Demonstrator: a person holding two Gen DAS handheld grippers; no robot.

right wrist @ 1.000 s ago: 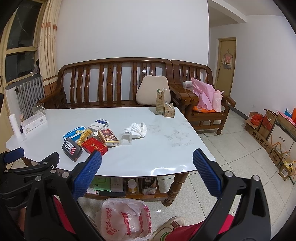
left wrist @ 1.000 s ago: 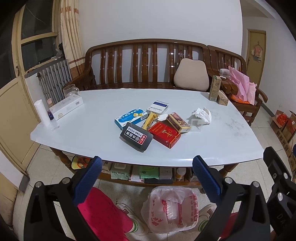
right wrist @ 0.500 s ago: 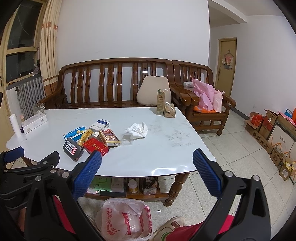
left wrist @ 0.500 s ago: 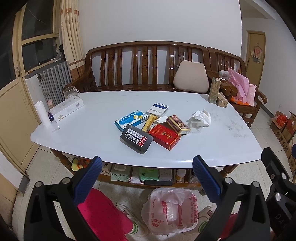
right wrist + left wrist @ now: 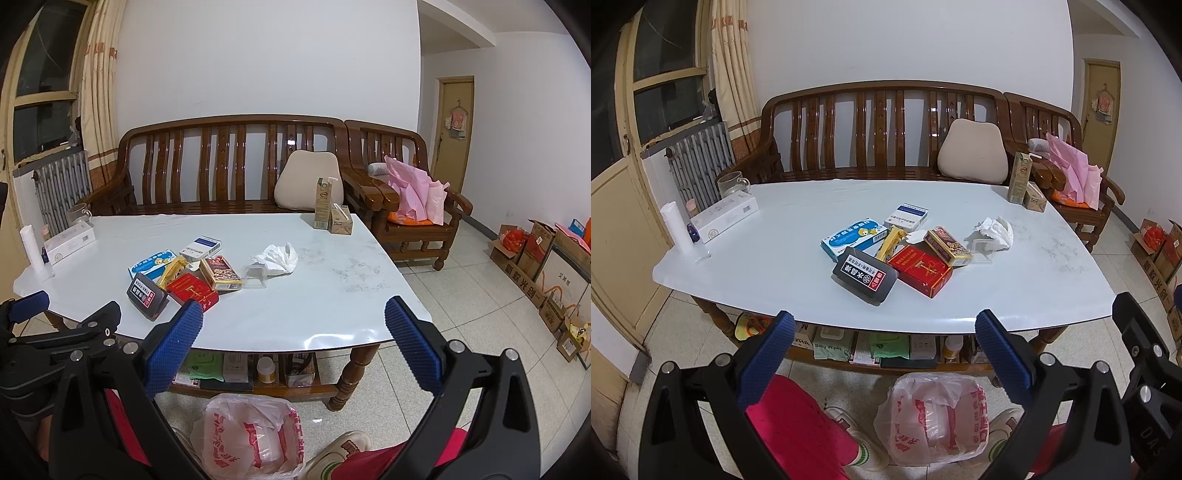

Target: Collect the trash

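Left gripper (image 5: 884, 338) and right gripper (image 5: 293, 332) are both hanging near the front edge of the glossy white oval table (image 5: 775, 266), jaws spread wide, gripping nothing. Each is showing two blue knurled rubber pads (image 5: 764, 363) on black plastic arms.

Trash is sitting in a loose cluster mid-table, counted as eight pieces: one black matte rectangular box with white print (image 5: 865, 276), one red glossy cardboard box (image 5: 919, 270) touching it on the right, one brown-and-gold patterned carton (image 5: 947, 245) leaning on the red box, one yellow foil wrapper (image 5: 889, 246), one blue-and-white flat carton (image 5: 854, 239), one white carton with a blue stripe (image 5: 906, 216) at the far side, one clear moulded plastic tray (image 5: 982, 251), and one crumpled white tissue (image 5: 993, 228) just right of it. A small pale scrap between the cartons is possibly paper; too small to tell.

At the far right corner one tall green-beige drink carton (image 5: 324, 203) is standing upright beside one small kraft box (image 5: 341, 220). At the left edge are lying one long white box (image 5: 726, 218) and one white tube (image 5: 677, 229).

On the tiled floor under the near edge, one thin crinkled white plastic bag with red print (image 5: 934, 421) is sitting open, between the person's shoes (image 5: 857, 432).
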